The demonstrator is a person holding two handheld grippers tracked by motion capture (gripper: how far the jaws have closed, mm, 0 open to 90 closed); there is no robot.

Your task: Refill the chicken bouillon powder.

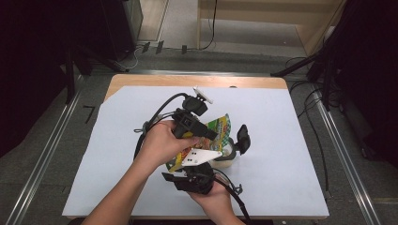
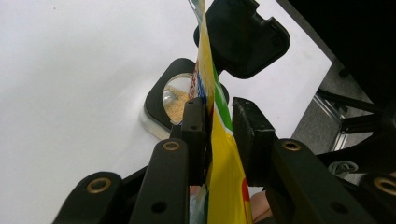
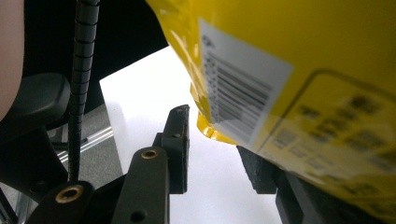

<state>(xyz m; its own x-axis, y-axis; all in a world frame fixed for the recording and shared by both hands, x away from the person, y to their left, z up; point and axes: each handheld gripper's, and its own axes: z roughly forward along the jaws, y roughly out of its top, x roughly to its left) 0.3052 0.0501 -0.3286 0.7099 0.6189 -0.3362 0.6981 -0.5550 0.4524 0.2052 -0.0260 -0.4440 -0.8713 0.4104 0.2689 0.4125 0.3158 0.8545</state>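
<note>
Near the centre of the white-covered table [image 1: 117,154], we see a person's two hands working a yellow-and-green snack bag [image 1: 220,127] over a clear container [image 1: 226,158] with a black rim. At about ten o'clock from the container, our left gripper [image 2: 219,135] has its two black pads closed on the bag's thin edge, the film pinched upright between them in the left gripper view. Beyond those pads, at twelve o'clock, the container's mouth shows pale crumbs inside, and its black hinged lid [image 2: 243,37] stands open just beside it at one o'clock. At six o'clock from the container in the high view, the right gripper [image 3: 217,144] sits in the other hand [image 1: 213,197], near the table's front edge. We see its pads standing apart in the right gripper view: the bag's yellow bottom corner, with its barcode label, hangs above the gap and rests against the right-hand pad, while the left-hand pad stands clear of it.
</note>
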